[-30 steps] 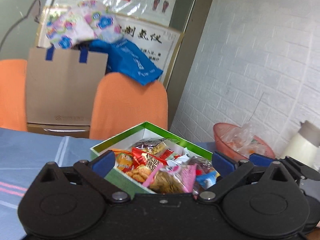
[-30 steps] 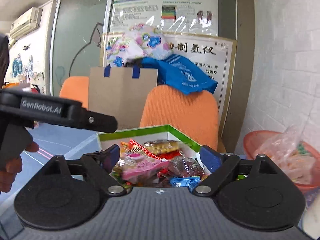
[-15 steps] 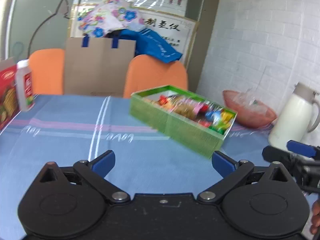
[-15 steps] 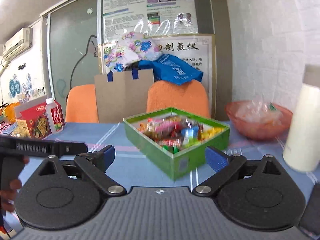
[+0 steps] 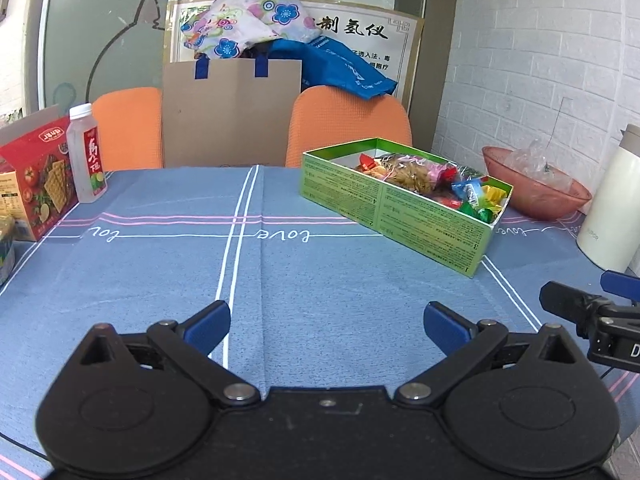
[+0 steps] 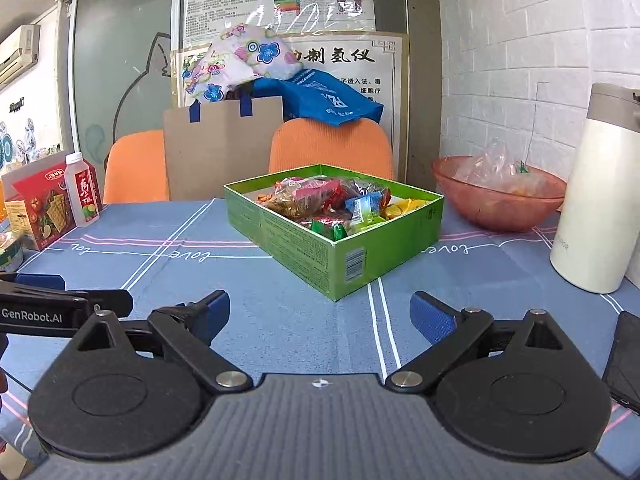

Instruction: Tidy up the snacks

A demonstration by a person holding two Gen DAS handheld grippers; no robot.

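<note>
A green open box (image 5: 400, 206) full of wrapped snacks (image 5: 424, 176) stands on the blue tablecloth, right of centre in the left wrist view; it also shows in the right wrist view (image 6: 348, 248), with its snacks (image 6: 332, 200) in the middle. My left gripper (image 5: 326, 326) is open and empty, low over the cloth, well short of the box. My right gripper (image 6: 320, 314) is open and empty, also short of the box. The right gripper's tip shows at the right edge of the left wrist view (image 5: 592, 312).
A red cracker box (image 5: 38, 176) and a drink bottle (image 5: 86, 156) stand at the left. A pink bowl (image 6: 496, 196) and a white thermos (image 6: 592, 196) stand at the right. A dark phone (image 6: 624, 360) lies near the right edge. Orange chairs (image 5: 348, 120) stand behind the table.
Both grippers have pulled back from just over the box toward the near side of the table and lowered. Both stay open and empty. The box has not moved.
</note>
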